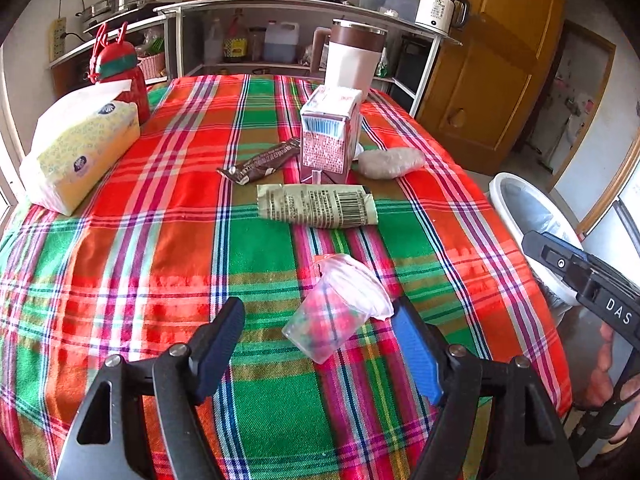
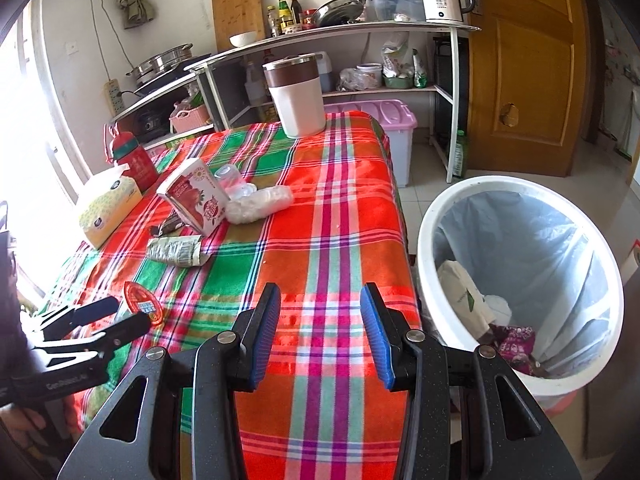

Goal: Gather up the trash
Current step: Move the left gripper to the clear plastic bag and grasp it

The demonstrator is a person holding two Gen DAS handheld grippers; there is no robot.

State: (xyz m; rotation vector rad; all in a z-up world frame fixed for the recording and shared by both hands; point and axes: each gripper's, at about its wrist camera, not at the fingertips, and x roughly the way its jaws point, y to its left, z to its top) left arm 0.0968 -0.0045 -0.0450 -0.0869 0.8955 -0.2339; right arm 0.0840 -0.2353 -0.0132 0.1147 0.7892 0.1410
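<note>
A: Biggest first. The table [image 1: 160, 280] is covered by a red-green plaid cloth; a white bin [image 2: 440, 216] with a bluish liner is seen just off its right edge, wrappers already at the bottom.

B: Noted. Next down?

A: A white-and-brown jug [image 1: 352, 60] at the far edge, a yellow tissue pack [image 1: 80, 148] at the left edge with a red bottle [image 1: 120, 68] behind it.

B: Trash items?

A: A pink drink carton [image 1: 328, 136] stands mid-table. A green wrapper [image 1: 316, 204] lies flat in front of it, a brown wrapper [image 1: 260, 162] to its left, a crumpled clear bag [image 1: 390, 162] to its right. A clear plastic cup [image 1: 336, 312] with a peeled lid lies tipped nearer the front edge.

B: Grippers?

A: The left hand-held gripper [image 1: 320, 340] is spread wide, the cup lying between its fingers; contact by the pads [image 1: 416, 356] is not seen. The right hand-held gripper [image 2: 320, 328] is parted moderately over bare cloth by the right edge, nothing held.
</note>
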